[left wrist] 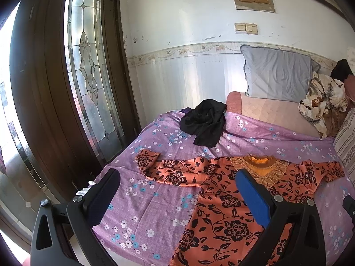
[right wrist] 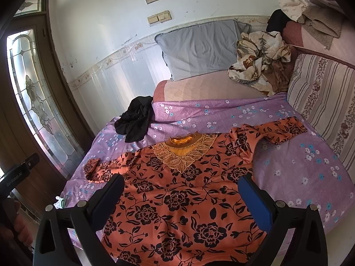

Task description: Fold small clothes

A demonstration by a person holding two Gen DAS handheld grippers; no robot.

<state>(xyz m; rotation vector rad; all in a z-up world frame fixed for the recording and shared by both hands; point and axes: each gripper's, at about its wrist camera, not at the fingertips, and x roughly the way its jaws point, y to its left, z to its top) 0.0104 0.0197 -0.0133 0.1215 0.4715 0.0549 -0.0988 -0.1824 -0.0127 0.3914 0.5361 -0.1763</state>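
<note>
An orange long-sleeved top with black flowers (left wrist: 221, 199) lies flat, front up, on the purple flowered sheet (left wrist: 155, 210), sleeves spread to both sides and lace collar toward the pillows. My left gripper (left wrist: 178, 173) hovers open over the top's left side and the sheet, holding nothing. In the right wrist view the same top (right wrist: 177, 210) fills the space under my right gripper (right wrist: 182, 177), which is open and empty above its chest. A crumpled black garment (left wrist: 204, 124) (right wrist: 135, 122) lies beyond the top near the bed's left edge.
A grey pillow (right wrist: 199, 46) leans on the far wall beside a bunched floral blanket (right wrist: 259, 59). A striped cushion (right wrist: 321, 102) lines the right side. A wooden door with leaded glass (left wrist: 84, 66) stands close to the bed's left edge. A hand (right wrist: 13, 221) holds the other gripper.
</note>
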